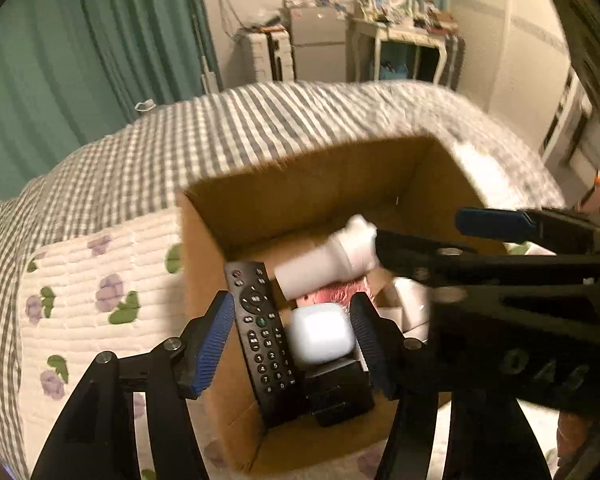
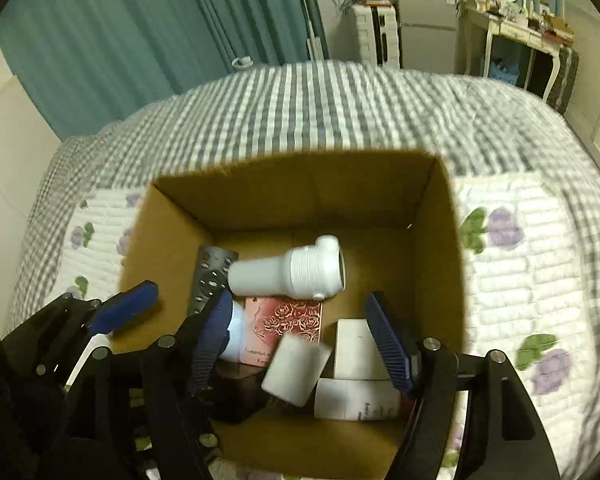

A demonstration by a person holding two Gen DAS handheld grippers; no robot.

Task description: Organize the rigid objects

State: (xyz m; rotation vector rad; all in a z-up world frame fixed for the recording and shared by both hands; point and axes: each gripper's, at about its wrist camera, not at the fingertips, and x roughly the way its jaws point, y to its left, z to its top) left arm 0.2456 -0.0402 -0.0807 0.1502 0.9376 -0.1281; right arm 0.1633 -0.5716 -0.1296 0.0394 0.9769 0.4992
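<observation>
Cardboard box (image 2: 172, 232) on bed (image 2: 340, 112) holds remote (image 1: 262, 332), white bottle (image 2: 292, 272). Left tool (image 1: 292, 340) and right tool (image 2: 300, 336): jaws apart, empty.

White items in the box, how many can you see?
5: the white bottle across the middle, an earbud case beside the remote, and three small white boxes near the front. More may be hidden.

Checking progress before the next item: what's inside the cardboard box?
Box holds a remote, white bottle, pink rose-print card, white earbud case, black block and white blocks. Anything beneath them is hidden.
</observation>
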